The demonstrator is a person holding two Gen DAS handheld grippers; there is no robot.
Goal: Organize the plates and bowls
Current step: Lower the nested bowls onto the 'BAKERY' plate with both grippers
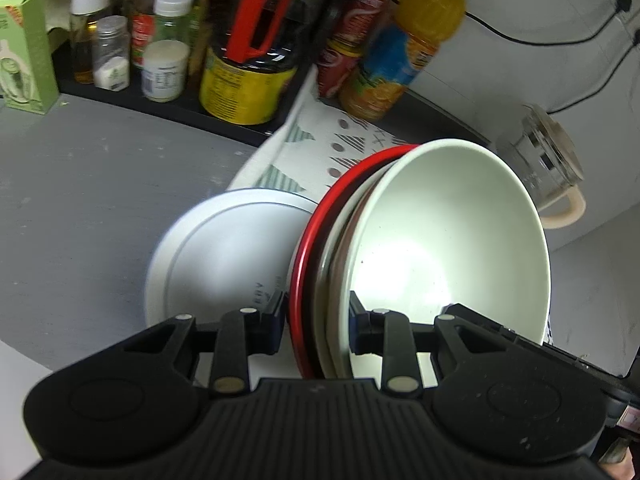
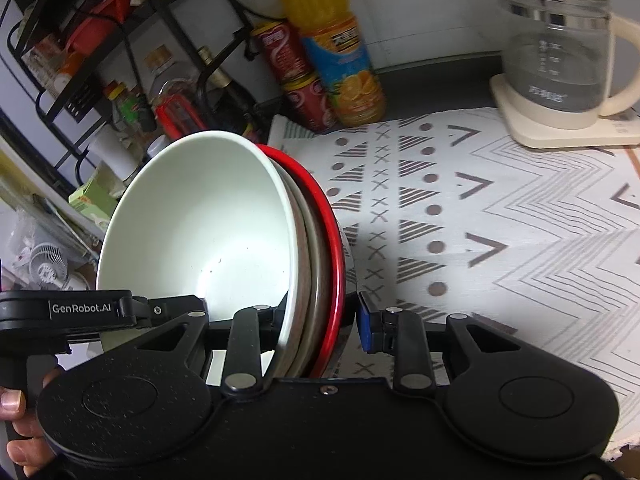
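A nested stack of bowls hangs tilted above the counter: a white bowl (image 1: 448,240) inside a brownish one, inside a red-rimmed bowl (image 1: 308,248). My left gripper (image 1: 318,320) is shut on the stack's rim at one side. On the opposite rim my right gripper (image 2: 322,320) is shut on the same stack, where the white bowl (image 2: 200,220) and red rim (image 2: 334,240) show again. A white plate (image 1: 224,252) lies on the grey counter, below and left of the stack. The left gripper's body (image 2: 80,308) and a hand (image 2: 16,420) show in the right wrist view.
Spice jars (image 1: 112,56), a dark bottle with a red handle (image 1: 252,52), red cans (image 2: 300,80) and an orange juice bottle (image 2: 336,52) line the back. A glass kettle (image 2: 560,52) stands on the patterned cloth (image 2: 500,220). A green box (image 1: 24,52) is at far left.
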